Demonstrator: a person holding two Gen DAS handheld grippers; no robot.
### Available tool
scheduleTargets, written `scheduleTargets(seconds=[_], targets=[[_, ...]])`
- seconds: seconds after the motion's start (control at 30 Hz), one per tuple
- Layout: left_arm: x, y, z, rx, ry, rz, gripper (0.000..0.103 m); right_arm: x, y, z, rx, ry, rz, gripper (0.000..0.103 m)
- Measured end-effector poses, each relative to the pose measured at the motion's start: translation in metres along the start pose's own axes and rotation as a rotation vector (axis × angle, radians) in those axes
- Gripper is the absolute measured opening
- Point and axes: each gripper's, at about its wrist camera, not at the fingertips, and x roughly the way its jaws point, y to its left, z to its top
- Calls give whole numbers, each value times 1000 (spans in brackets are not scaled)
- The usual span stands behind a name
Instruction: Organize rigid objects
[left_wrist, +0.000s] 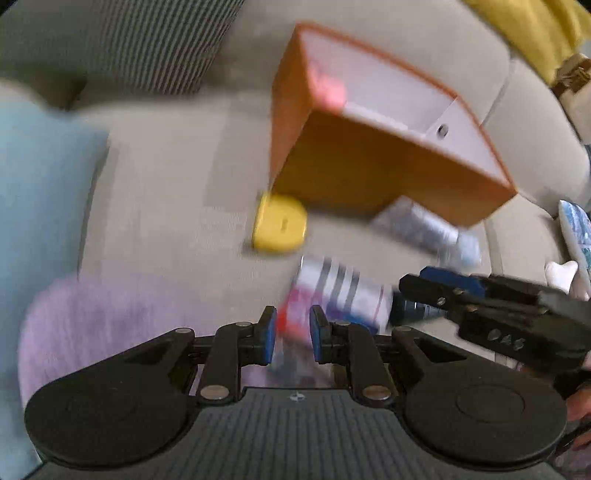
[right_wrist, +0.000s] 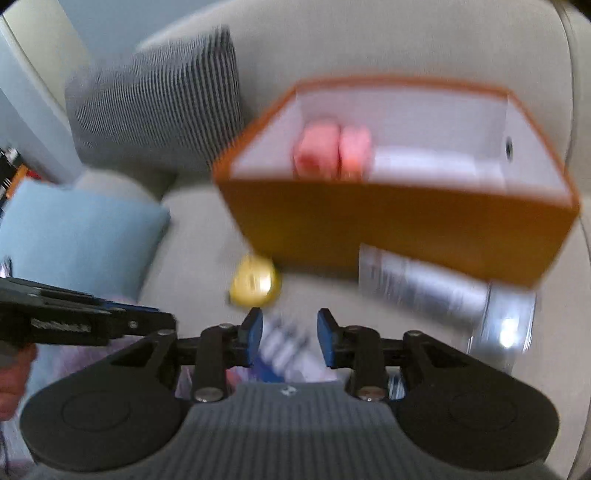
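An orange box (left_wrist: 354, 173) with a white inside stands on the beige sofa seat; it also shows in the right wrist view (right_wrist: 388, 221), holding a pink object (right_wrist: 332, 151) and a white tube. A yellow case (left_wrist: 279, 224) lies at its near corner, seen again in the right wrist view (right_wrist: 254, 282). A silver tube (right_wrist: 432, 291) lies before the box. A striped white, red and blue pack (left_wrist: 340, 295) lies just ahead of my left gripper (left_wrist: 293, 332), whose jaws stand either side of its near end. My right gripper (right_wrist: 290, 338) is open over the same pack (right_wrist: 284, 347).
A striped grey cushion (right_wrist: 159, 96) leans at the sofa back. A light blue cushion (right_wrist: 77, 236) sits at left. A lilac fluffy cloth (left_wrist: 122, 321) lies near my left gripper. A yellow cloth (left_wrist: 528, 29) lies at the far right.
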Motion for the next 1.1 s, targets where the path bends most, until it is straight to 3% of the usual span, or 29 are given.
scheduleTargets(seconds=[0.13, 0.3, 0.4, 0.63, 0.93, 1.1], targets=[[6, 2, -23, -70, 59, -1, 28, 9, -1, -31, 42, 60, 4, 38], [23, -5, -32, -93, 96, 26, 34, 5, -2, -40, 32, 62, -17, 44], [31, -7, -35, -99, 91, 62, 35, -1, -5, -46, 36, 61, -22, 44], [39, -5, -30, -179, 71, 22, 50, 1, -11, -56, 20, 66, -52, 48], [46, -12, -26, -202, 65, 57, 51, 18, 2, -55, -34, 77, -24, 39], [56, -16, -26, -166, 61, 91, 42, 21, 1, -53, -34, 83, -23, 39]])
